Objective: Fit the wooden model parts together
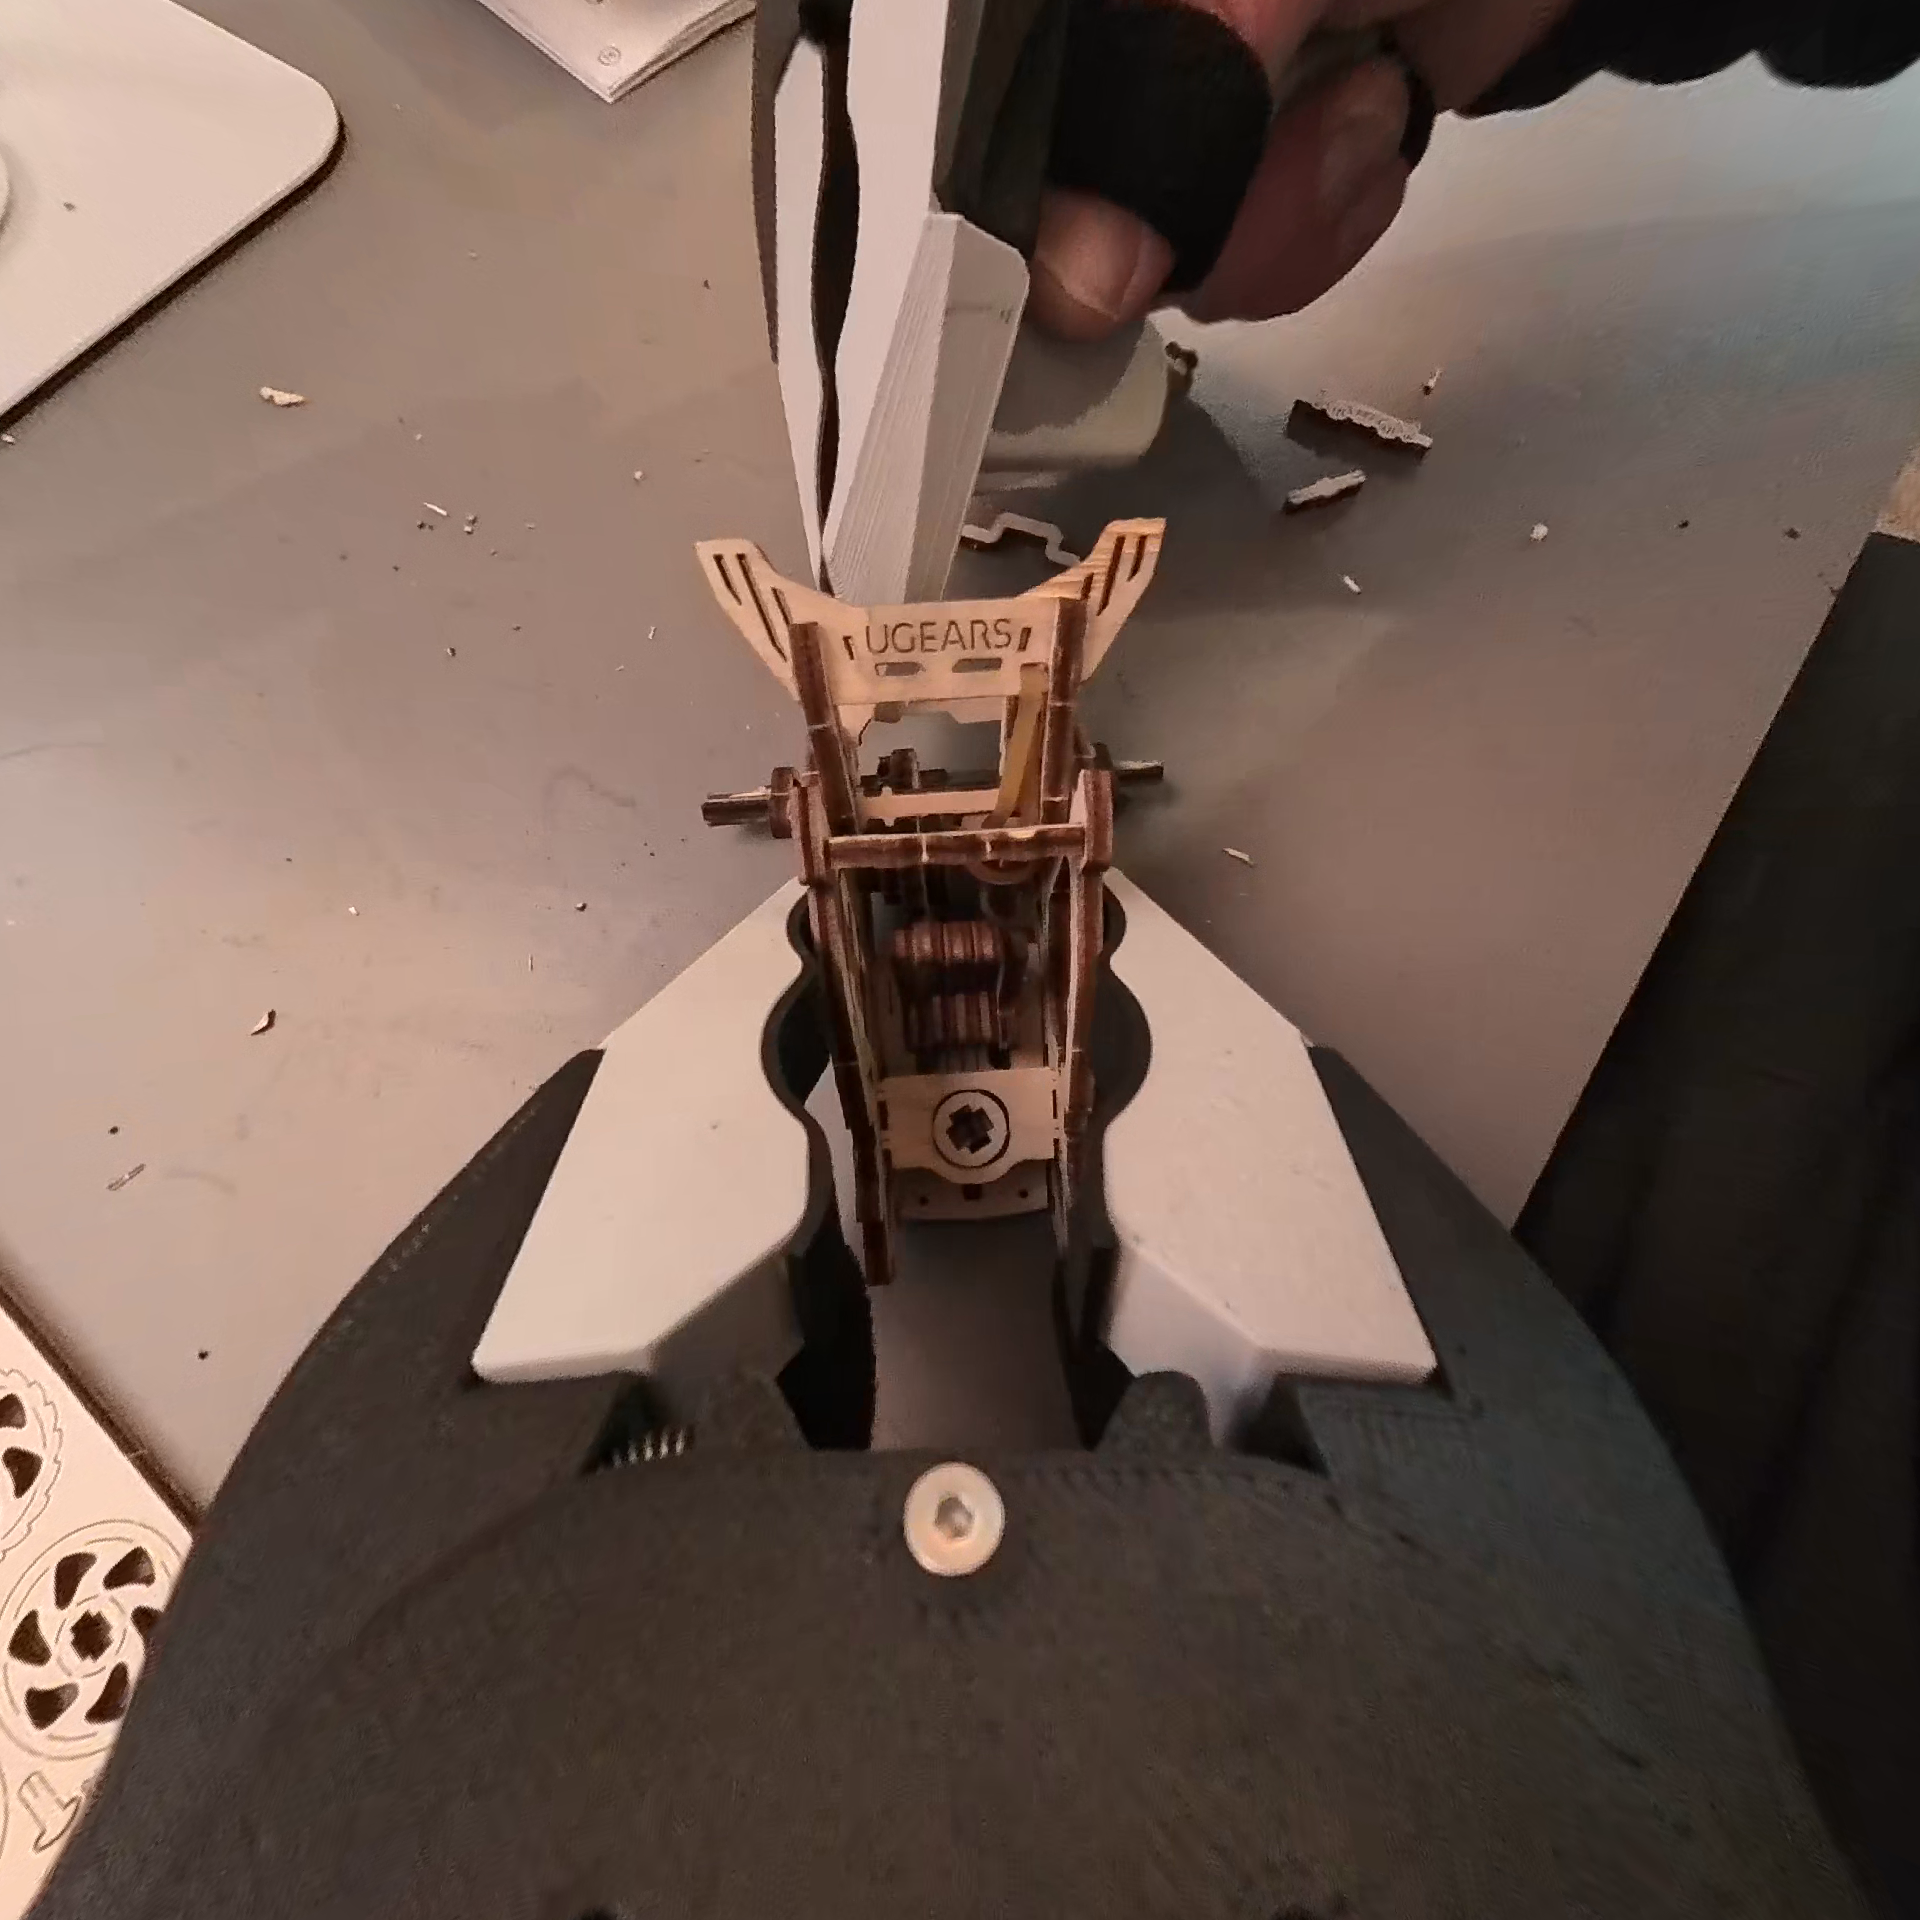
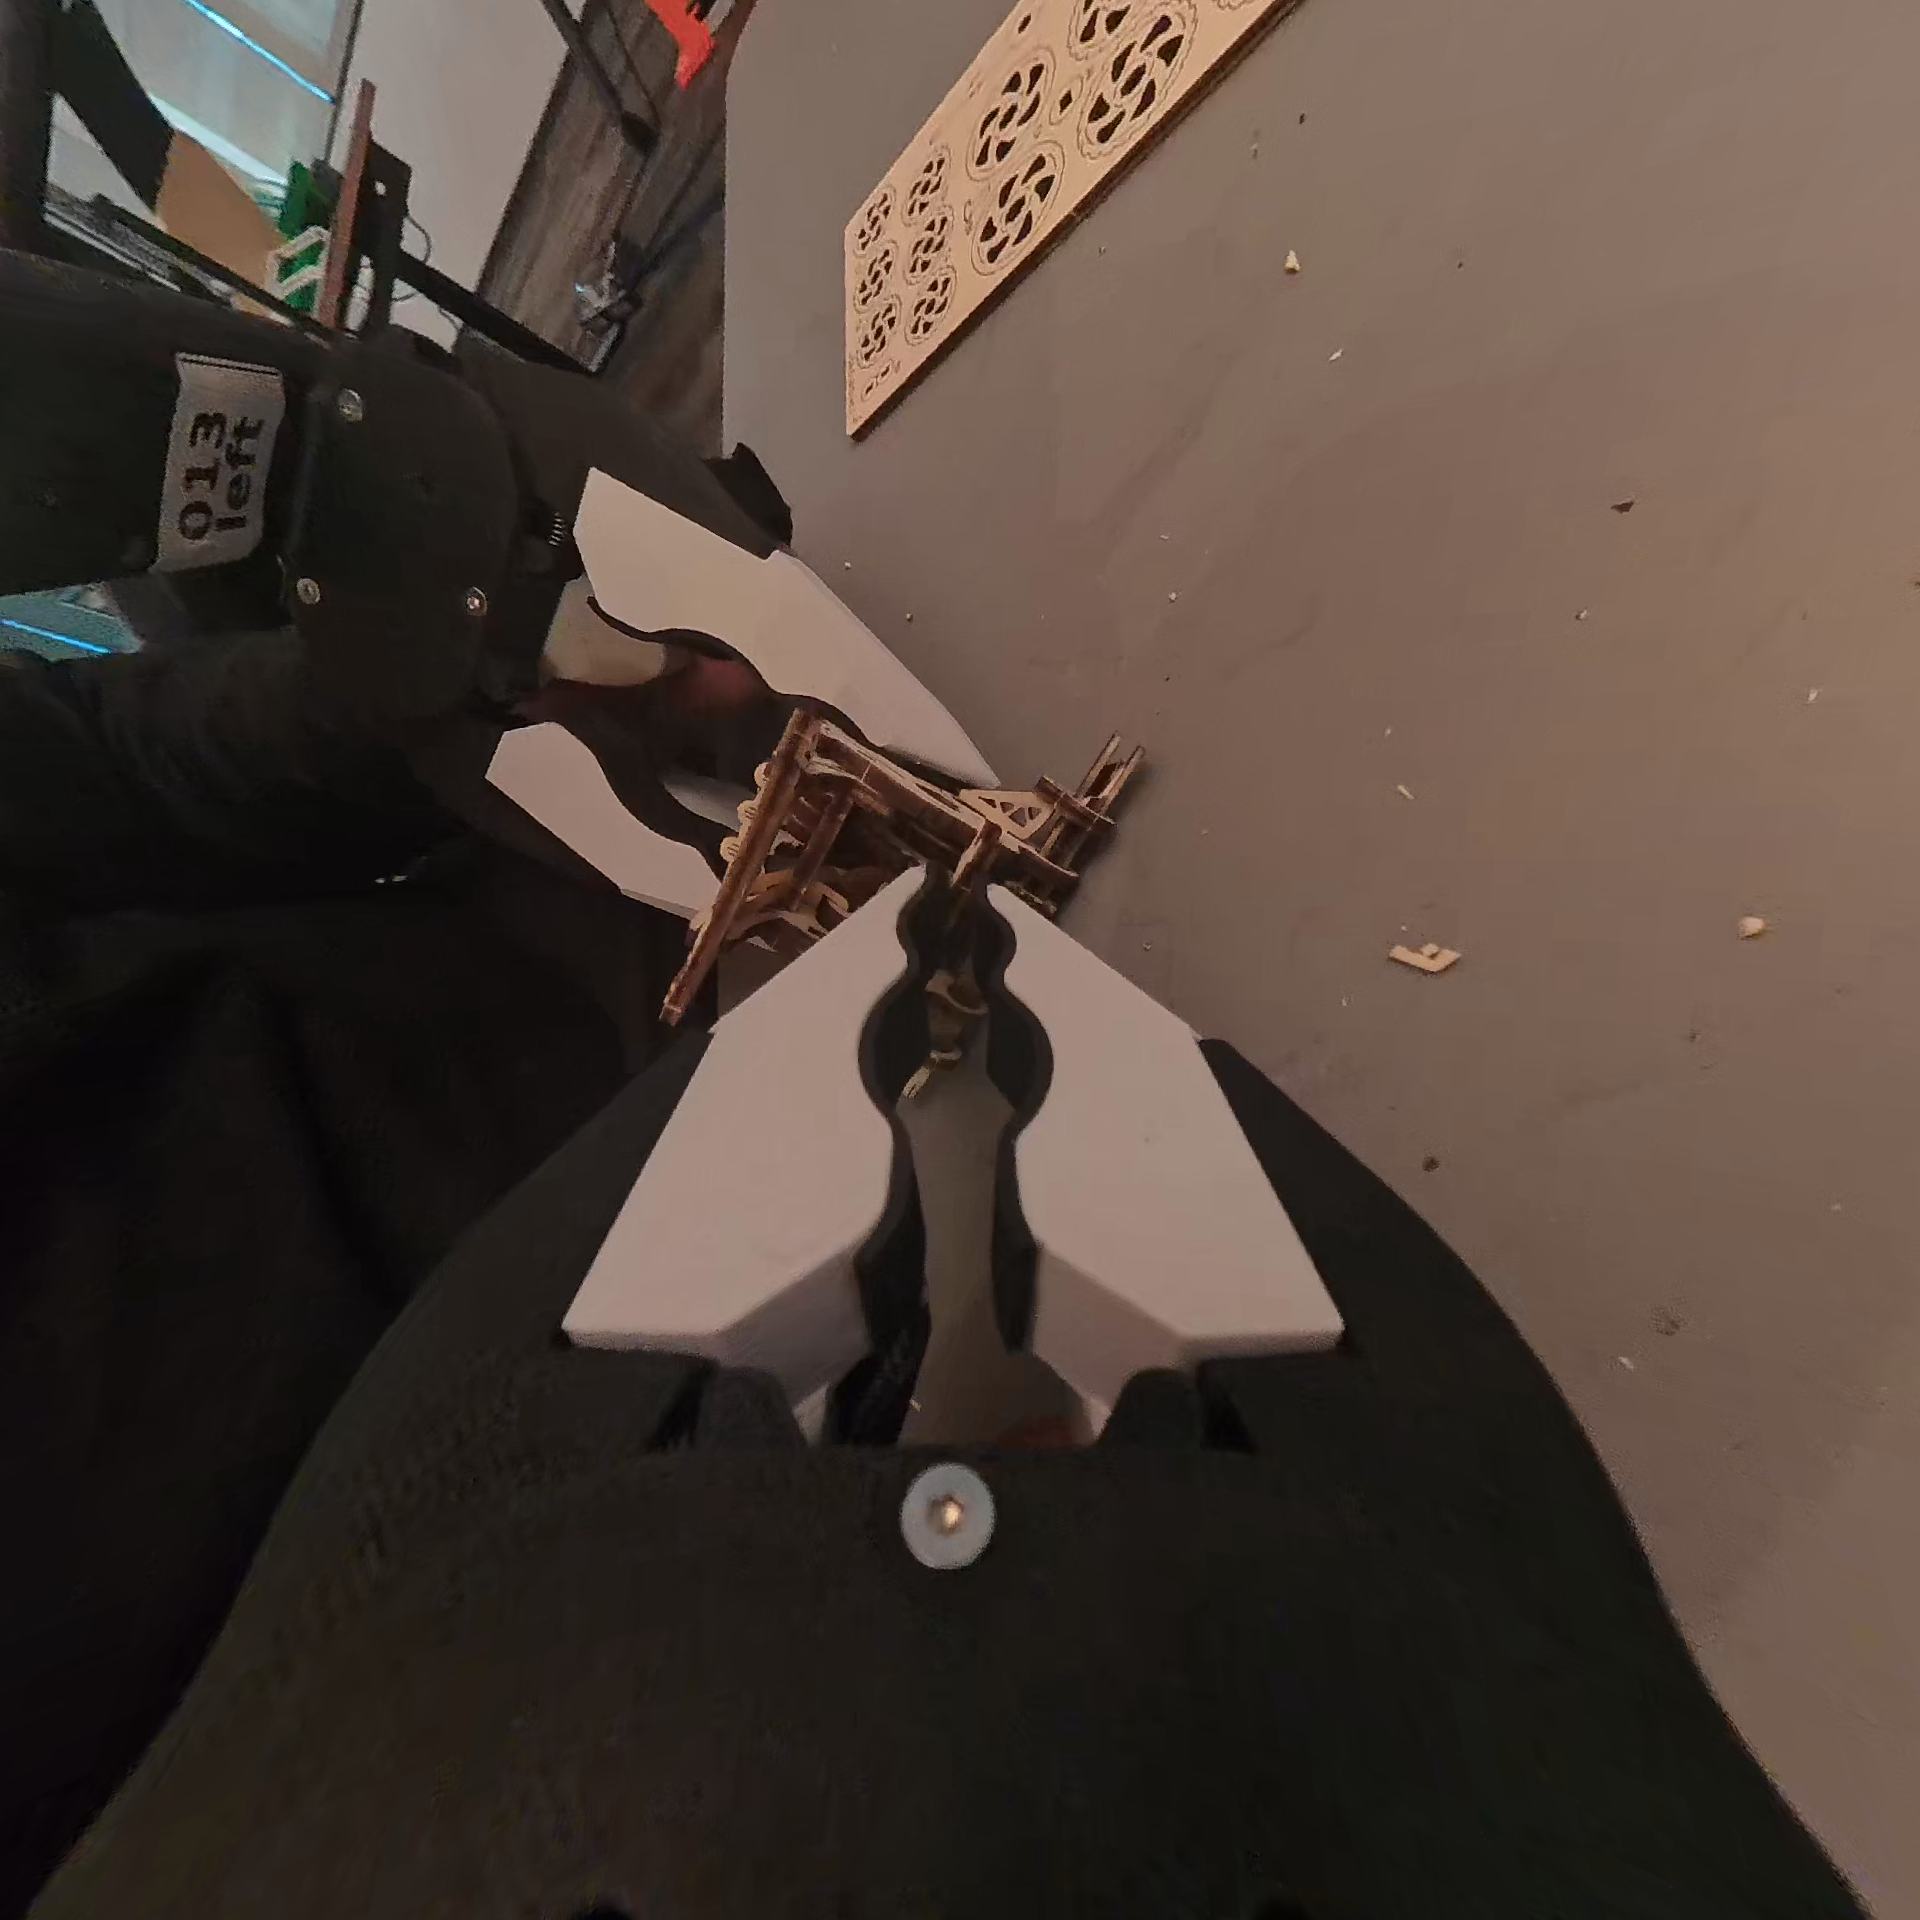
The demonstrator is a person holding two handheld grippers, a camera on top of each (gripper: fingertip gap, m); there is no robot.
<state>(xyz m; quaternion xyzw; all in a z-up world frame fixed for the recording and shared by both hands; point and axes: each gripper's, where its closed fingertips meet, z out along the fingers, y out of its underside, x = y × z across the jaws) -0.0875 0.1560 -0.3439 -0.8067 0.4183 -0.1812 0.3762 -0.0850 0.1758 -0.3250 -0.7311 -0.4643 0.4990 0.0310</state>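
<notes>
two grippers meet on one wooden model (image 1: 951, 935), and what matters for the next move is how they cross. in our left wrist view the model's long axis runs straight out along the left gripper (image 1: 951, 904), its winged end plate farthest from us and its near end plate deep between the fingers; the white fingers (image 1: 686, 1174) press its two side frames, closed only as far as the model's width allows. the right gripper (image 1: 883, 540) comes down steeply from above onto the far winged end, so its approach is roughly across that axis, not along it.

in our right wrist view the right gripper (image 2: 951, 904) has its tips nearly together, pinching a small wooden part (image 2: 956, 997) that runs back between the fingers — its front end sits right at the model's (image 2: 883, 831) frame, touching or just about to, we cannot tell which. the model is tilted, one end resting at or very near the grey table (image 2: 1455, 727).

the right gripper is the one nearer the joint; the left (image 2: 790, 821) only braces. we judge the coming push must run along the small part's length into the frame, with the left holding steady against it. a bare thumb (image 1: 1101, 270) of the gloved hand shows on the right gripper's handle. a cut-out wooden sheet (image 2: 1039, 197) lies well apart on the table, with scraps (image 1: 1356, 421) scattered near.
</notes>
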